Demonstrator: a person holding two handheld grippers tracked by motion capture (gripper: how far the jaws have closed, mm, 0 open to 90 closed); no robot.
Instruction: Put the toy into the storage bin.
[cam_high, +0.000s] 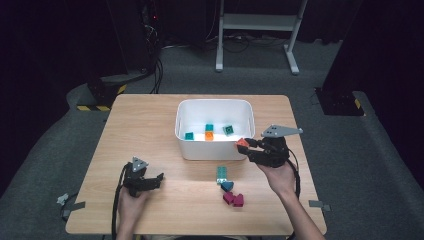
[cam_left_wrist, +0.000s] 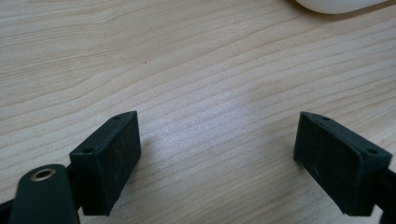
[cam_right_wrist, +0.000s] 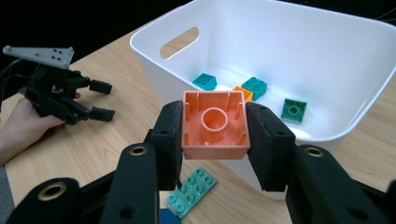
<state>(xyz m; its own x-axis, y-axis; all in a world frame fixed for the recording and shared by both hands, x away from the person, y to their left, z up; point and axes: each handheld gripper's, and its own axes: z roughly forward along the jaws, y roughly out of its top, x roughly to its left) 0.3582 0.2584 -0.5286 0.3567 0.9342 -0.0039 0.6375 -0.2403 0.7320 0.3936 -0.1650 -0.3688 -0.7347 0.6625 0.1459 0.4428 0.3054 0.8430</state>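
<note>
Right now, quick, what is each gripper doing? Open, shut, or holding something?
Left gripper: jaws open, nothing between them, resting on the table.
Right gripper: jaws shut on the orange block, by the white bin.

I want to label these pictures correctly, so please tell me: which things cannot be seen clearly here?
- Orange brick, right gripper view: studded top faces away; its sides are covered by the right gripper pads.
- White bin, left gripper view: cut off by the top edge.
- Teal plate, right gripper view: partly behind the jaw.
- Magenta bricks, high view: too small to count studs.
</note>
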